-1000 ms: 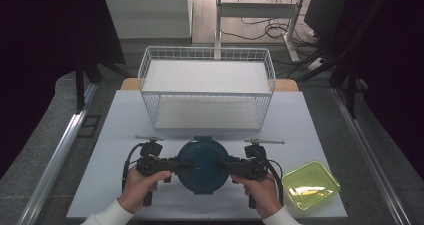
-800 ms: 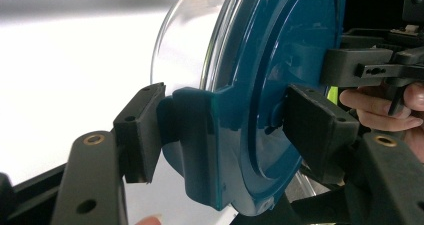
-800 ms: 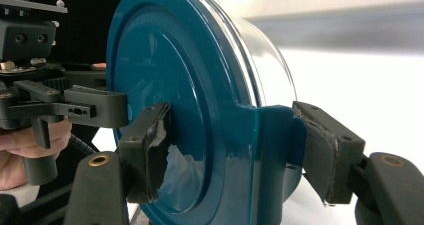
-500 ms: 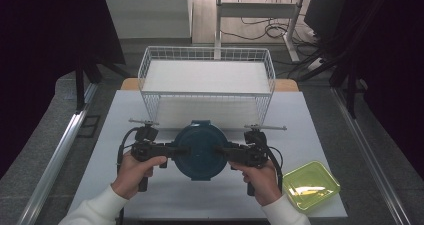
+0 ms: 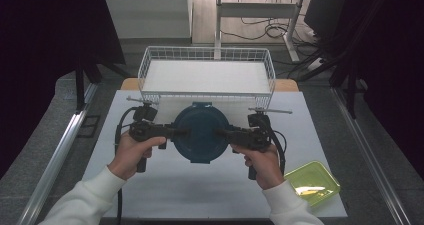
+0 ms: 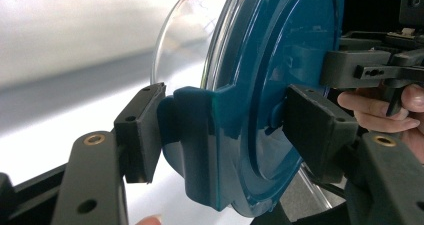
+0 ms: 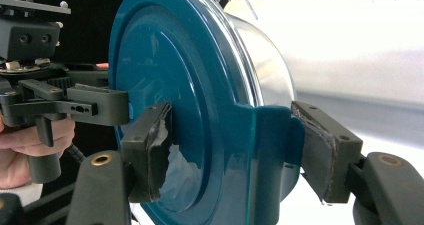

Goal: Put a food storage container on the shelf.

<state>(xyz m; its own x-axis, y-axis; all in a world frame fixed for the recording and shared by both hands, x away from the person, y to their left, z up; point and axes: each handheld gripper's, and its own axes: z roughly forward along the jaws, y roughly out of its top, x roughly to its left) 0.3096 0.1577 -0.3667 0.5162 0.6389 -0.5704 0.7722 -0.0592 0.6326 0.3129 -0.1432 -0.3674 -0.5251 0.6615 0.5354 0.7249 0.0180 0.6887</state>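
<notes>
Two grippers are closed on one round container (image 5: 201,133), which is made of a clear glass bowl and a dark blue lid with clip tabs at its rim. It is held between them above the middle of the table (image 5: 150,195), just in front of the wire basket (image 5: 207,60) at the table's far edge. The left gripper (image 5: 172,132) is clamped on the container's left side and the right gripper (image 5: 225,133) on its right side, each held in one hand.

In the left gripper view, a blue clip tab is gripped by the jaws: one pad is pressed against the tab's outer face on the bowl side, the other against the flat top of the lid (image 6: 280,85). The same hold is seen in the right gripper view, with the opposite tab of the lid (image 7: 175,95) pinched between the two pads and the glass bowl (image 7: 265,60) bulging away behind it.

A yellow-green tray (image 5: 312,182) is seen at the near right corner of the table, well apart from the container.
</notes>
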